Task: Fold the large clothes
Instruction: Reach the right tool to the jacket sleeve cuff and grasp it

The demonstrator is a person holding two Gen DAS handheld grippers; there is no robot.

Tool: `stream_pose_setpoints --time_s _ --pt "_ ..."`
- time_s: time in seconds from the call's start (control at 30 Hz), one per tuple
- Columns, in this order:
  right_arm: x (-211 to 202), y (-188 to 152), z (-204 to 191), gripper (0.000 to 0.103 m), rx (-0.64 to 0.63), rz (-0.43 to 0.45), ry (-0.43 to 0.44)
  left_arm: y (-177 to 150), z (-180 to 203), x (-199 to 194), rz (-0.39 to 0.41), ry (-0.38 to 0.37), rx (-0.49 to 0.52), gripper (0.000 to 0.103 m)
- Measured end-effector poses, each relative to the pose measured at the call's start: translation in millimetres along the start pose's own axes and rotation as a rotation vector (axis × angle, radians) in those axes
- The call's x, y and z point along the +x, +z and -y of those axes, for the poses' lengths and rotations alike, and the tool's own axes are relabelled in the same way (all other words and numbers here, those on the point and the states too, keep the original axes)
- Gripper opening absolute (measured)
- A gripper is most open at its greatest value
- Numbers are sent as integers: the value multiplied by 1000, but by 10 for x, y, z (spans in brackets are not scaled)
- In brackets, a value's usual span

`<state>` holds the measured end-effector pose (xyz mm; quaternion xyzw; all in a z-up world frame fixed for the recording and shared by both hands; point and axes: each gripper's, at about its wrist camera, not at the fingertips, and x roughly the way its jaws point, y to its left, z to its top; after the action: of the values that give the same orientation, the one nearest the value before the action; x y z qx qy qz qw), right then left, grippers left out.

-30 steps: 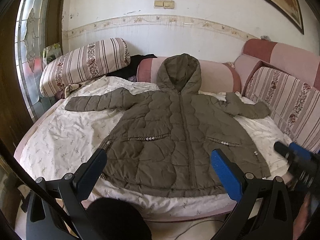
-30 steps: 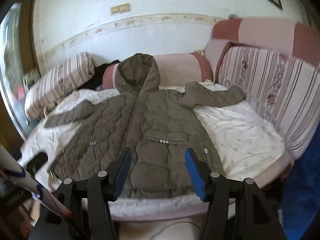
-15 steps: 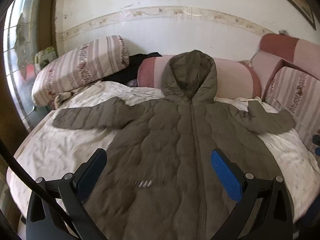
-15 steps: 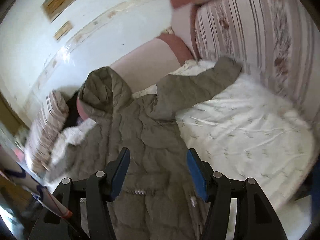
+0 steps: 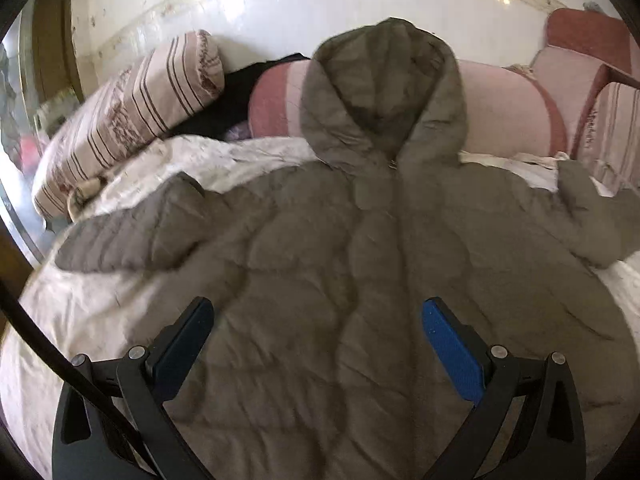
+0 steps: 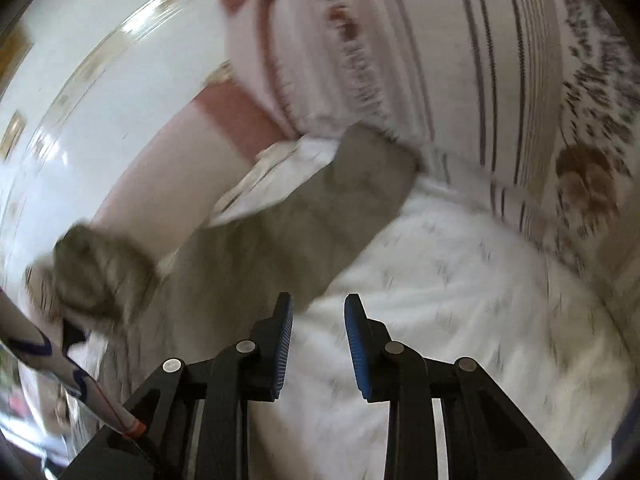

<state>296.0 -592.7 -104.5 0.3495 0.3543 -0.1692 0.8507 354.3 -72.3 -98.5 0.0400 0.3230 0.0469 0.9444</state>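
An olive-green quilted hooded jacket (image 5: 360, 272) lies front-up and spread flat on a white sheet with a faint sprig print (image 5: 96, 320) covering a bed or sofa. Its hood (image 5: 384, 92) rests against a pink and dusty-red bolster cushion (image 5: 508, 108) at the back. One sleeve (image 5: 132, 236) extends toward the left of the left wrist view; the other sleeve (image 5: 592, 224) reaches toward the right edge. A cream cushion with brown stripes and a floral band (image 5: 132, 116) lies at the back left, with a dark garment (image 5: 236, 100) between it and the bolster. The left gripper (image 5: 316, 336) hovers above the lower body of the jacket, its blue-padded jaws standing wide apart with nothing between them. In the right wrist view, which is blurred, the right gripper (image 6: 318, 332) is over the white sheet (image 6: 460, 280) just beside the jacket's right sleeve (image 6: 320, 216). Its jaws have just been closing and now stand at a narrow gap with nothing between them; the pads press on nothing. The sleeve's cuff end lies against a large striped floral back cushion (image 6: 460, 60). A white pole with blue markings and an orange band (image 6: 76, 380) crosses the lower left of that view.
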Motion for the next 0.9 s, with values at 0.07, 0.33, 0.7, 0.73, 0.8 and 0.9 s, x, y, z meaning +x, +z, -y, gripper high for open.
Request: stream_pose_setpoints --time_s 0.07,0.33,0.7,0.73,0.8,0.9 --pt "177 175 142 30 51 18 -29 23 -89 65 -5 16 -21 103" --pt "889 521 410 30 128 49 -97 -38 -179 227 -59 43 -35 103" --pt "1464 844 565 19 144 87 -133 -80 -166 344 -93 61 -25 103" --pt "1463 840 531 15 122 79 -131 -86 -160 351 -95 62 -23 103" --pt "1337 825 428 13 86 115 -135 -90 -147 355 -97 61 -15 103" --pt "1002 814 255 13 53 167 -123 -89 -149 325 -88 57 -14 103"
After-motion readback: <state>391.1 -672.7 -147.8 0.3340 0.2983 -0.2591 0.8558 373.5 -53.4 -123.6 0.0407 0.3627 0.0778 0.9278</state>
